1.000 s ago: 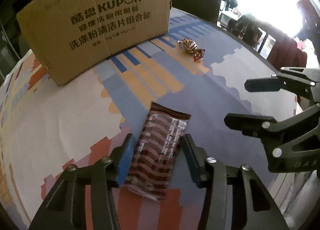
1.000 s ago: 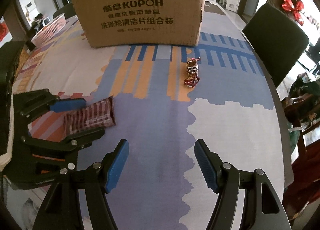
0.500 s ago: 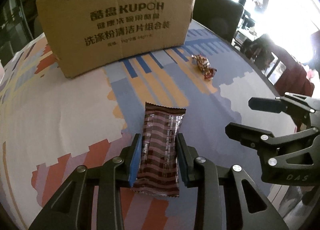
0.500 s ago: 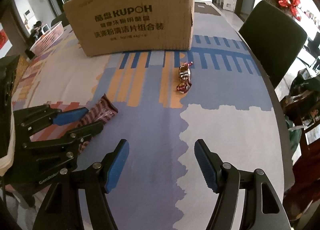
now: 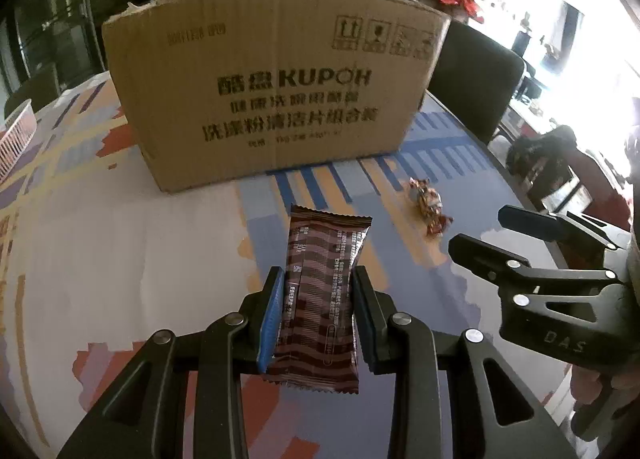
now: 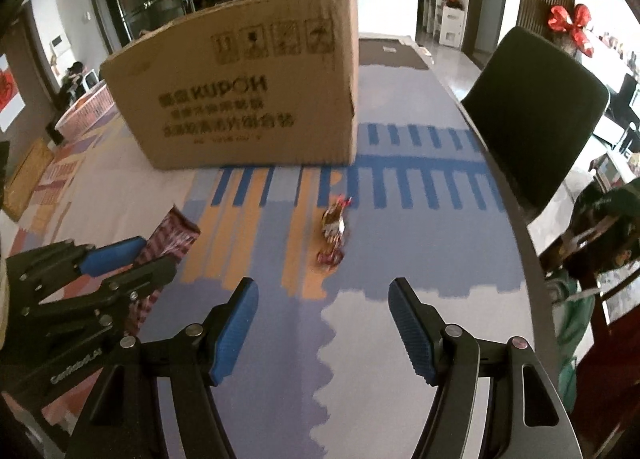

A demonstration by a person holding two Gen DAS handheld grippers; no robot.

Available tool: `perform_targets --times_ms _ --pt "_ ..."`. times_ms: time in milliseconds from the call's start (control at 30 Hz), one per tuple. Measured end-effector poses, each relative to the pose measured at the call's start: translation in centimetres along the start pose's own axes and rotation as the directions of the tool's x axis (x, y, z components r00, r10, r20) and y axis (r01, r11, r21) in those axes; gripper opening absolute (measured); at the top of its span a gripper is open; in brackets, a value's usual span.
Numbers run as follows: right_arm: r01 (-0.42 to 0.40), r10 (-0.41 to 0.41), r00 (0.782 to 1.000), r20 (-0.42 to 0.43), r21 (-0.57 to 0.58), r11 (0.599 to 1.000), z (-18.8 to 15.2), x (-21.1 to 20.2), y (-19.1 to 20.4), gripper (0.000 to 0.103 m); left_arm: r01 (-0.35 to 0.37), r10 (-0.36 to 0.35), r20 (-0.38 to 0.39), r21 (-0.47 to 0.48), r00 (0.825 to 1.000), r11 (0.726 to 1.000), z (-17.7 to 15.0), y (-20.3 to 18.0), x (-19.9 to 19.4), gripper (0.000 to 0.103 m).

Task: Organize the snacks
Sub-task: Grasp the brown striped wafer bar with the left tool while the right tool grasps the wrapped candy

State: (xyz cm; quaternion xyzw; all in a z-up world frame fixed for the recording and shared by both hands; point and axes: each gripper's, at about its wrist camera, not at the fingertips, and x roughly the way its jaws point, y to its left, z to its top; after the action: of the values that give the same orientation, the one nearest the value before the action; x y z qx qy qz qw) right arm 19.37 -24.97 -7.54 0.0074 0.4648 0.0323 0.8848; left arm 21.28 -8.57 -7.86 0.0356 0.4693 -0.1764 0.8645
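Your patterned table carries the KUPOH cardboard box at the back. Your left gripper has just closed and clamps the brown striped snack bar. Your right gripper hangs spread, empty, the foil-wrapped candy lying ahead.

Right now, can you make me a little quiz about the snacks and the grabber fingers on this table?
1. True or false: the left gripper is shut on the brown snack bar.
2. Which gripper is open with nothing between its fingers? A) left B) right C) both
3. Fill in: the small wrapped candy lies on the tablecloth, near the cardboard ____.

Key: 1. True; its fingers press both sides of the bar. 2. B; the right gripper is open over bare cloth. 3. box.
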Motion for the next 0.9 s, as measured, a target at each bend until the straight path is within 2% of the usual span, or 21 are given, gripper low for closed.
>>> perform_targets --times_ms 200,467,900 --pt "-0.011 0.011 1.000 0.001 -0.013 1.000 1.8 1.4 -0.4 0.059 -0.008 0.008 0.017 -0.026 1.000 1.000 1.3 -0.2 0.3 0.033" --pt "-0.011 0.010 0.999 -0.035 -0.021 1.000 3.0 4.0 -0.8 0.040 -0.025 0.025 0.017 -0.039 1.000 0.999 2.5 -0.3 1.5 0.033" --pt "-0.017 0.015 0.997 -0.075 -0.022 1.000 3.6 6.8 -1.4 0.021 -0.024 0.024 0.000 -0.062 1.000 0.998 2.9 0.3 2.4 0.033"
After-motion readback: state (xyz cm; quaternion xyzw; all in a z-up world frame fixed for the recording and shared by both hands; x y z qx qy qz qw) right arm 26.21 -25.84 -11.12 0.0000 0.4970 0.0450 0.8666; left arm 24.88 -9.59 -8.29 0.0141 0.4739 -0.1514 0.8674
